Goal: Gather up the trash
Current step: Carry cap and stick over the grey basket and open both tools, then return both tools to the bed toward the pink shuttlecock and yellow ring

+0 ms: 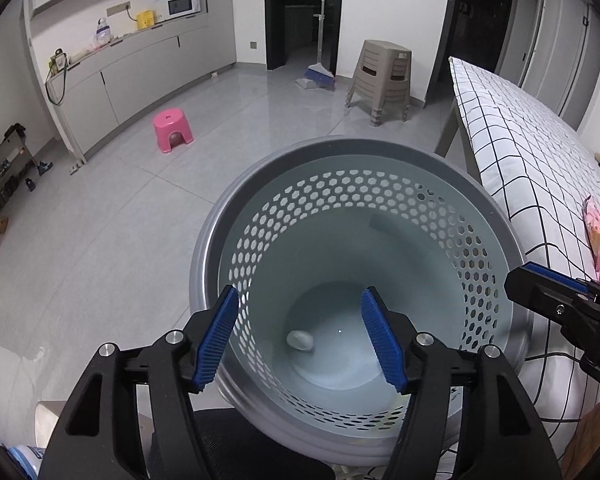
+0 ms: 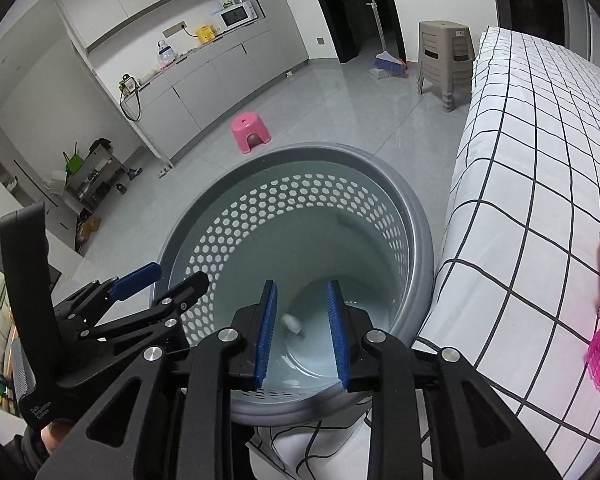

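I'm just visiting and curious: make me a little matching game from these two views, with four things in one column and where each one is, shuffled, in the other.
Things:
1. white wad
2. pink stool
3. broom
4. microwave

Places:
A. leaning by the dark doorway
B. at the bottom of the grey basket
C. on the counter along the far wall
D. out on the open tiled floor

Pairs: 1-B, 2-D, 3-A, 4-C
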A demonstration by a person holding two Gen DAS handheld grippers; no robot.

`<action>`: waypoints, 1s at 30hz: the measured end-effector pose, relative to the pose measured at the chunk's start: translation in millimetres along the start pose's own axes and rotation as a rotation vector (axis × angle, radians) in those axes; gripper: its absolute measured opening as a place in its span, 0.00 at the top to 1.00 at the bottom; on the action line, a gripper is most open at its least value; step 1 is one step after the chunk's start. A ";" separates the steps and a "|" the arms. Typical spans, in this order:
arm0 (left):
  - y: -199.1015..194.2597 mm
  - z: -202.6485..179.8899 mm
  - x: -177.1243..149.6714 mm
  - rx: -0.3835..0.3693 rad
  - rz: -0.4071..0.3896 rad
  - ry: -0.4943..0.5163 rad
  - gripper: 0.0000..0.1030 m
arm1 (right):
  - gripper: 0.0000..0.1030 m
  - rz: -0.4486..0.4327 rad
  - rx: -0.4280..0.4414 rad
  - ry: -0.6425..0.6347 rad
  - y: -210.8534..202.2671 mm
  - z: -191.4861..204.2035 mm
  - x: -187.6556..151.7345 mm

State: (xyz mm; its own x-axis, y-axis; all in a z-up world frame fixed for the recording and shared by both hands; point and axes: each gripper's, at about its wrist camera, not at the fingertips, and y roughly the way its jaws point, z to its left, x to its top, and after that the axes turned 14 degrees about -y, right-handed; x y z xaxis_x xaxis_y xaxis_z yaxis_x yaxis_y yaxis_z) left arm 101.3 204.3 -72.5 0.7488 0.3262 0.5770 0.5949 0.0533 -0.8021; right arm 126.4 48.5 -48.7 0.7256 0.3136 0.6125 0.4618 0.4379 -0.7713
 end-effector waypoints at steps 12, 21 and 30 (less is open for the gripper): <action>-18.0 3.3 -3.7 0.027 -0.016 -0.017 0.38 | 0.74 -0.033 0.000 0.008 -17.1 4.8 -5.5; -52.1 -9.1 -10.5 0.029 -0.063 -0.011 0.33 | 0.66 -0.095 -0.030 0.008 -57.7 4.8 -22.6; -83.6 -44.4 -25.6 -0.023 -0.089 0.031 0.29 | 0.59 -0.153 -0.091 0.058 -110.3 -18.8 -60.7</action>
State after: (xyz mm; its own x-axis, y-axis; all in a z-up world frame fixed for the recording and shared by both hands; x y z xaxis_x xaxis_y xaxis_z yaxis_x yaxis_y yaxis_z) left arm 45.3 149.7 -13.4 0.7011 0.2913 0.6509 0.6659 0.0592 -0.7437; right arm 41.0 -34.8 -4.0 0.6703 0.1993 0.7149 0.6114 0.3977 -0.6841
